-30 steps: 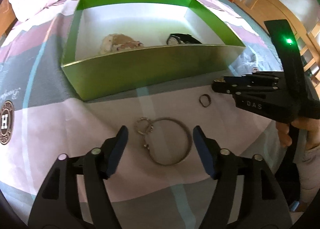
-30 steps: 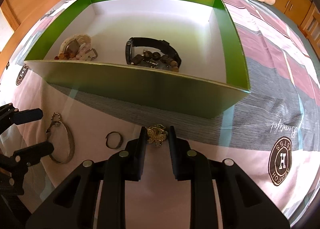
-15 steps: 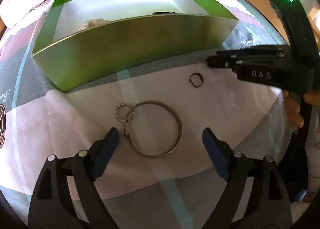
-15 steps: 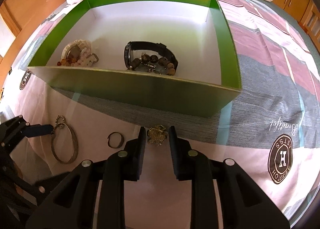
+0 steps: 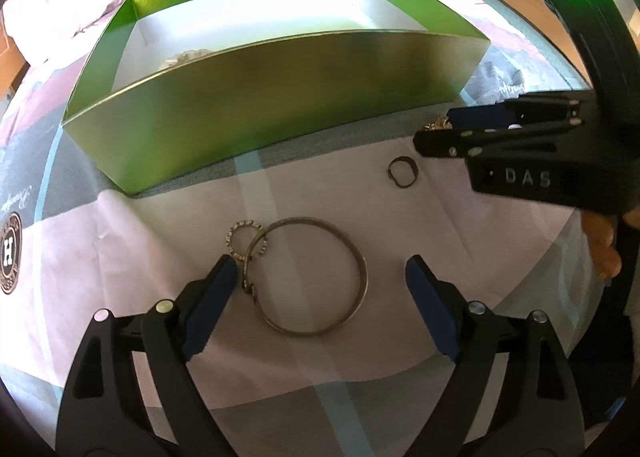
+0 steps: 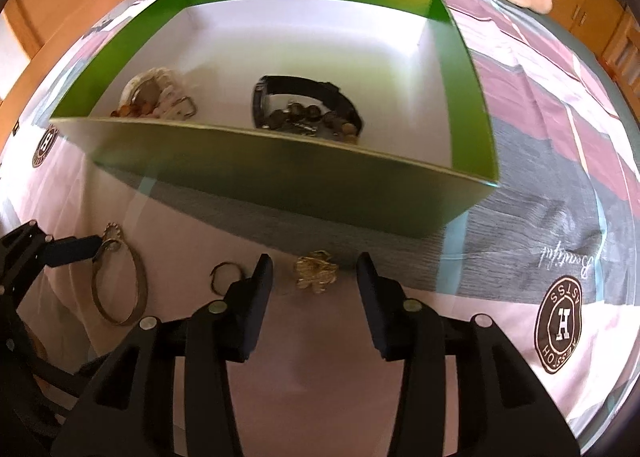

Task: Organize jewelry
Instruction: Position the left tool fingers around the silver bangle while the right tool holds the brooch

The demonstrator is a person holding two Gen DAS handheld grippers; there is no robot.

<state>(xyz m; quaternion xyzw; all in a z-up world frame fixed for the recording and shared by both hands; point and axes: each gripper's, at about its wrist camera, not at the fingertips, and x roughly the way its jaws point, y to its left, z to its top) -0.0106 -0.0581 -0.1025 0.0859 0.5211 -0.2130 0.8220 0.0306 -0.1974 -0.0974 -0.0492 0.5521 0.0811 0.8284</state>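
A: Where's the jewelry?
B: Bangle (image 5: 310, 277) flat on the bed cover (image 5: 120, 257), between the left tongs (image 5: 320, 285) fingers. A small beaded ring (image 5: 247, 240) overlaps its rim by the left finger (image 5: 208, 297). Nothing gripped; the left tongs are spread wide.
A: Touching?
B: Left finger tip sits just beside the bangle's clasp end; contact I can't tell. Right finger (image 5: 428, 303) is clear of the rim.
A: Other pieces?
B: Small dark ring (image 5: 403, 173) on the cover, between the bangle and the right tongs (image 6: 316, 281). Gold brooch (image 6: 316, 271) lies just ahead of the right tongs, between the finger tips, close to the box's front wall. Those tongs are spread too, pinching nothing.
A: Box?
B: Green box (image 6: 280, 177) with a white inside, sitting on the bed past all the loose pieces. Inside: black watch (image 6: 304, 97) with dark beads (image 6: 312, 119) against it, and a pale bead bunch (image 6: 154, 95) toward the left wall (mixed brown and white, detail blurred).
A: Surroundings?
B: Patchwork cover with round "H" logos (image 6: 560, 331), pink duvet (image 5: 80, 5) behind the box.
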